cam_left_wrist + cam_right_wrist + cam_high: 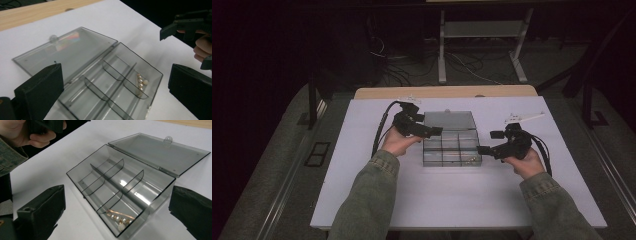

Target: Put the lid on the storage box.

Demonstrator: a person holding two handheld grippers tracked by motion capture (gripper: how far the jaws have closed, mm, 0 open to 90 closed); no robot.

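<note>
The clear smoky plastic compartment box (120,187), lid flat open on the white tabletop (462,200), lies betw. both released jaws; its gold pearl brooch (120,218) sits nearer the right gripper (484,150) than the left gripper (437,131), long axis crosswise.

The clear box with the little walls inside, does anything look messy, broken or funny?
Nothing stands out. The clear box sits flat on the white table, its lid lying open behind it. One gold pearl pin lies neatly in a corner compartment. Both grippers hover open, holding nothing.
</note>
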